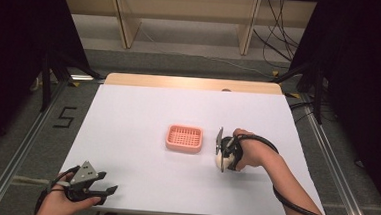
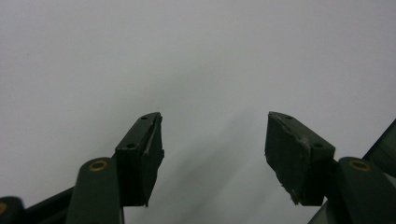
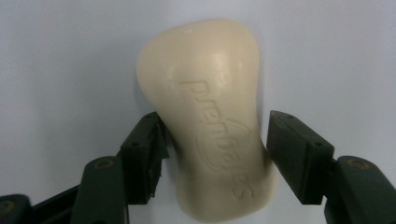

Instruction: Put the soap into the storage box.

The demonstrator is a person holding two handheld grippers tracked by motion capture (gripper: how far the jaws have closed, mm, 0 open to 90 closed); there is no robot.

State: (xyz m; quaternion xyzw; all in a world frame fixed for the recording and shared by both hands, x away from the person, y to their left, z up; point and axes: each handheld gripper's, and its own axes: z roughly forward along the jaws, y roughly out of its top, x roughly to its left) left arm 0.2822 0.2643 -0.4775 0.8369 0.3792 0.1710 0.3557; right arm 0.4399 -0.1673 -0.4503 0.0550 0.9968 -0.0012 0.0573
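Cream soap bar (image 3: 212, 121) on white table (image 1: 138, 114), just right of pink basket (image 1: 184, 138). Right hand-held gripper (image 3: 215, 154) pinching soap, pads against both its sides. Left hand-held gripper (image 2: 215, 154) spread, empty, well left-front of basket.

soap (image 1: 219, 161): mostly hidden behind the right gripper (image 1: 221, 157) in the high view
soap grip: unclear whether both pads press it
soap lettering: too soft to read
left hand (image 1: 65, 200): cut off by the bottom edge
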